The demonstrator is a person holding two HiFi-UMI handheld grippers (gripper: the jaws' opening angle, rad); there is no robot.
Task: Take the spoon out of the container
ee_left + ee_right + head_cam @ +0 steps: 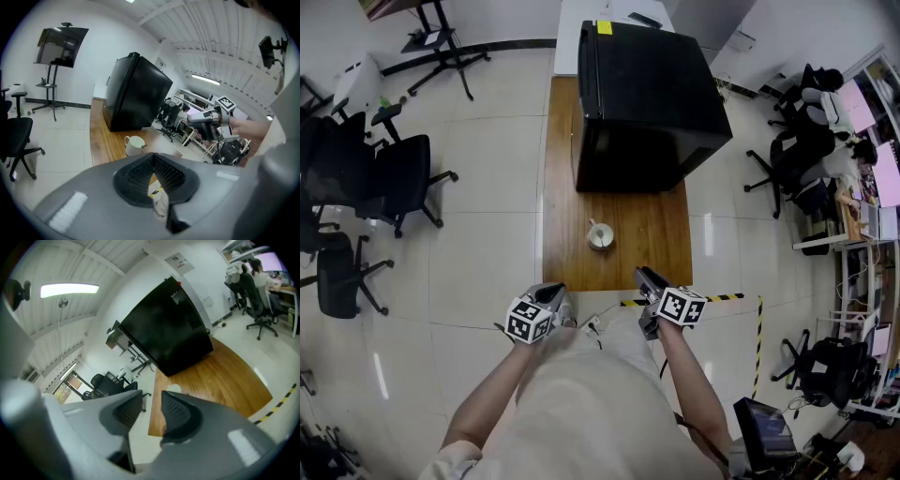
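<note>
1. Mug (600,235), white and upright, stands on the wooden table (656,248), about midway between the black box (647,94) at the far end and the near edge, and centred across the width. The spoon inside it is too small to pick out with certainty.
2. Both grippers hover at the near edge, well apart from the mug. Left gripper (152,158) has its jaw tips pressed together on nothing. Right gripper (151,401) has its jaws spread and empty, with the mug showing beyond the gap.
3. Risk: the mug looks light and nothing steadies it, so a slanted pull on the spoon could drag or tip it.
4. Risk: a thin handle leaning on the rim gives little to pinch. A shallow or off-centre close would likely let it slip, then drop back in or clatter onto the table.
5. Risk: on a low approach, a jaw could knock the rim before closing.
</note>
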